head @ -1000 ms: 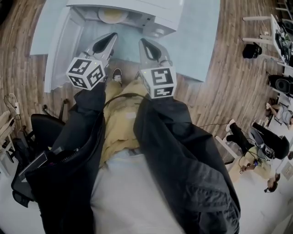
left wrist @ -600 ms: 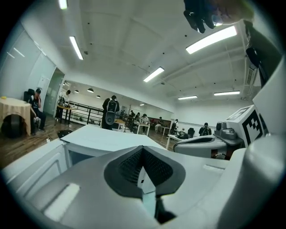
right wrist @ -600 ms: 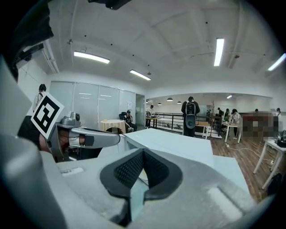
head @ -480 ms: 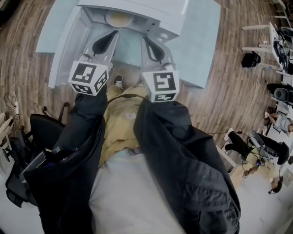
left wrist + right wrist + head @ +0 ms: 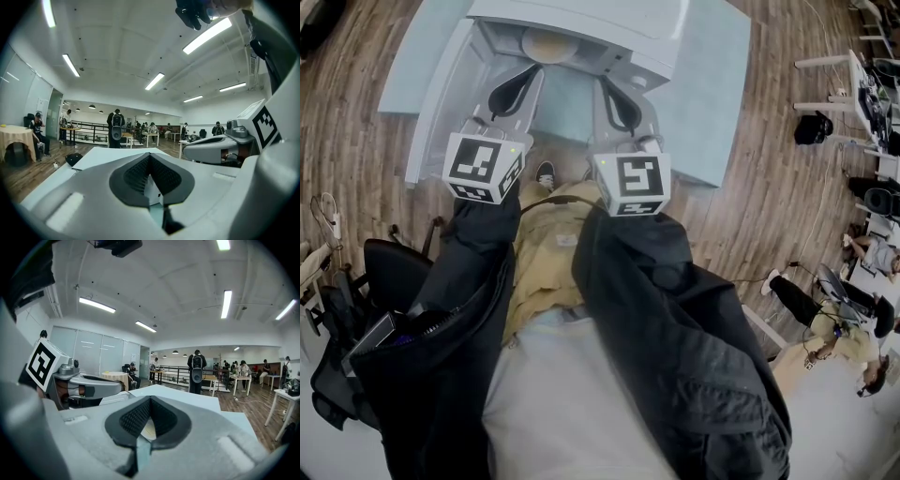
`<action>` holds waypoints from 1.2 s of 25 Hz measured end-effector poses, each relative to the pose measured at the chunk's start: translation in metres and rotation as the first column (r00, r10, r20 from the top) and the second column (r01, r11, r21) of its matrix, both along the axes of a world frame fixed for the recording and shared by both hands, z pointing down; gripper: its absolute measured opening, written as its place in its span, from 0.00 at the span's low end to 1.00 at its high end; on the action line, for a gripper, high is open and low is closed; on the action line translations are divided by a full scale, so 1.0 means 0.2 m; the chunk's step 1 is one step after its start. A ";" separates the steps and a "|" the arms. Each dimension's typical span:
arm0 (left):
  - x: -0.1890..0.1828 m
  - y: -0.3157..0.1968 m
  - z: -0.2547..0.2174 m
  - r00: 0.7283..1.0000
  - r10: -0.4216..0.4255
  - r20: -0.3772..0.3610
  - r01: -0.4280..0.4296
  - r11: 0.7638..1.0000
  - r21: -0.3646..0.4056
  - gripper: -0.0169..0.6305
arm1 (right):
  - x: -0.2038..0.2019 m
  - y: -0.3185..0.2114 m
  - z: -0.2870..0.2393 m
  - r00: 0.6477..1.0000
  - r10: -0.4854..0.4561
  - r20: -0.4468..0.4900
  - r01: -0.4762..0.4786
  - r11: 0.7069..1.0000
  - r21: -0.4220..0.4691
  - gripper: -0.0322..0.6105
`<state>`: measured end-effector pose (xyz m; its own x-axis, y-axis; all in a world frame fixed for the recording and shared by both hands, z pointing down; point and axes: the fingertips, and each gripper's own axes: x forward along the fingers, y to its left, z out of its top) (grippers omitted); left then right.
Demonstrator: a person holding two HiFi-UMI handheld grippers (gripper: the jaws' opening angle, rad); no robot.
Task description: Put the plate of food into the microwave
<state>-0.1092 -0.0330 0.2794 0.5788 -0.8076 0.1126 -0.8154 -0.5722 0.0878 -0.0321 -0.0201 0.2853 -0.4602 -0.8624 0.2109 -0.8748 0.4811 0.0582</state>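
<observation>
Two clenched, empty tools: left gripper (image 5: 532,71), right gripper (image 5: 607,86), before microwave (image 5: 581,14); plate (image 5: 548,44) inside. Back straight out, then swing door (image 5: 436,103) shut gently.

Wood-grain plank floor (image 5: 769,187), matt pale-blue tabletop (image 5: 712,98), smooth white microwave (image 5: 609,19), ribbed black claw pads (image 5: 135,176)
</observation>
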 end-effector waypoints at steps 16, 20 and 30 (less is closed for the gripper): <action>0.01 0.00 0.00 1.000 0.006 -0.010 -0.006 1.000 -0.004 0.02 | 0.03 0.01 -0.02 1.000 0.023 -0.007 -0.023 1.000 0.016 0.04; 0.02 0.00 0.00 1.000 0.015 -0.013 -0.015 1.000 -0.007 0.02 | 0.04 0.01 0.00 0.999 0.034 -0.025 -0.034 0.999 0.001 0.04; 0.02 0.00 0.01 1.000 0.013 -0.021 -0.014 1.000 -0.020 0.02 | 0.02 0.01 0.00 1.000 0.022 -0.023 -0.022 1.000 0.001 0.04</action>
<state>-0.1058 -0.0337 0.2814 0.5919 -0.7975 0.1170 -0.8056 -0.5810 0.1160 -0.0280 -0.0177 0.2856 -0.4365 -0.8723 0.2203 -0.8834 0.4620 0.0788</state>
